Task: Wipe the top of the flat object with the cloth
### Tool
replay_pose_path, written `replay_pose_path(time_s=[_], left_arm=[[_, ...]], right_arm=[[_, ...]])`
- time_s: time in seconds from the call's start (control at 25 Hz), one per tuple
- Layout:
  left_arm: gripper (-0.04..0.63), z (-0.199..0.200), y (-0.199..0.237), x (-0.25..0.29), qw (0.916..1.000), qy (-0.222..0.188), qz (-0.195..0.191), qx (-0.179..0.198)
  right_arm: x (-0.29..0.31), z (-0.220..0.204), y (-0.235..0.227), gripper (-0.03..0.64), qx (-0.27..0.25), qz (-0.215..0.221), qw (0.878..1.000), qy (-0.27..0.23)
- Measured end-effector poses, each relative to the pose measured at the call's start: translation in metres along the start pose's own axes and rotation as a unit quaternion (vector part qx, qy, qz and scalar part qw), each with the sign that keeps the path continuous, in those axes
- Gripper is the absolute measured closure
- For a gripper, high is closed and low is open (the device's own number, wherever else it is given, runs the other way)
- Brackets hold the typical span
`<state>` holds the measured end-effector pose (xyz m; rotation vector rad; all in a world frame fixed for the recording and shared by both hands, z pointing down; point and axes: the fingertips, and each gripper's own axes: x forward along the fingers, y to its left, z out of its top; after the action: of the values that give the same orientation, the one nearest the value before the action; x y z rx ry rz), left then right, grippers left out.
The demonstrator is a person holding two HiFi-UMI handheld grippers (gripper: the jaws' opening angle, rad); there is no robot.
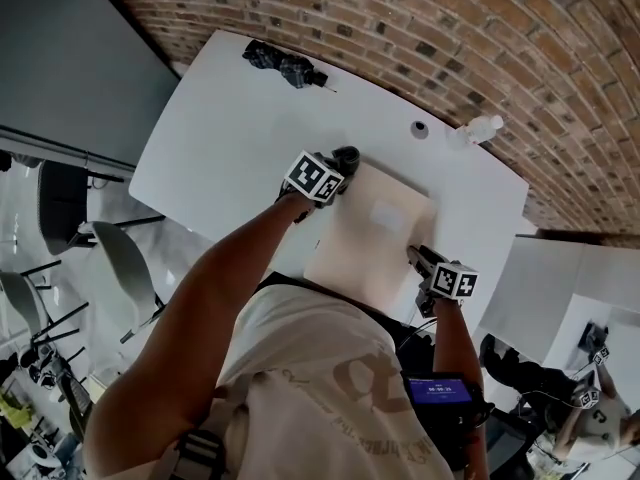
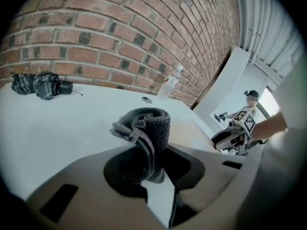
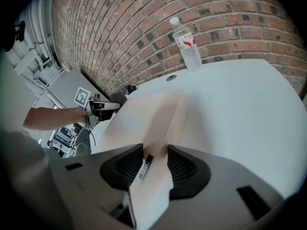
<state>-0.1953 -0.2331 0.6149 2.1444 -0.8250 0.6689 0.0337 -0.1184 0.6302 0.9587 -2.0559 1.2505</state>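
Observation:
A flat beige board (image 1: 368, 240) lies on the white table (image 1: 230, 138), with a pale label near its middle. My left gripper (image 1: 343, 164) is shut on a folded dark grey cloth (image 2: 146, 138), which sits at the board's far left corner. In the left gripper view the cloth stands rolled up between the jaws. My right gripper (image 1: 417, 258) is shut on the board's right edge (image 3: 153, 152); in the right gripper view the board (image 3: 144, 116) runs away from the jaws toward the left gripper (image 3: 103, 107).
A clear water bottle (image 1: 478, 129) lies at the table's far right edge by the brick wall (image 1: 420, 28); a small round hole (image 1: 420, 129) is beside it. A dark folded umbrella (image 1: 283, 64) rests at the far left. Chairs (image 1: 120, 268) stand at the left.

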Motion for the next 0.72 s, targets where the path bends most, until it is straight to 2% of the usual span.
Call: replay_pose_path(time_s=[0.2,0.72], left_arm=[[0.497,-0.025,-0.014,-0.013,0.9999,0.001,-0.012,-0.004],[0.495,-0.084,-0.049,-0.043,0.9989,0.032,-0.022,0.025]], right_arm=[[0.001,0.0,0.0,0.446,0.008,-0.003,1.0,-0.006],[0.002,0.001,-0.002,0.447,0.026,0.006,0.999,-0.018]])
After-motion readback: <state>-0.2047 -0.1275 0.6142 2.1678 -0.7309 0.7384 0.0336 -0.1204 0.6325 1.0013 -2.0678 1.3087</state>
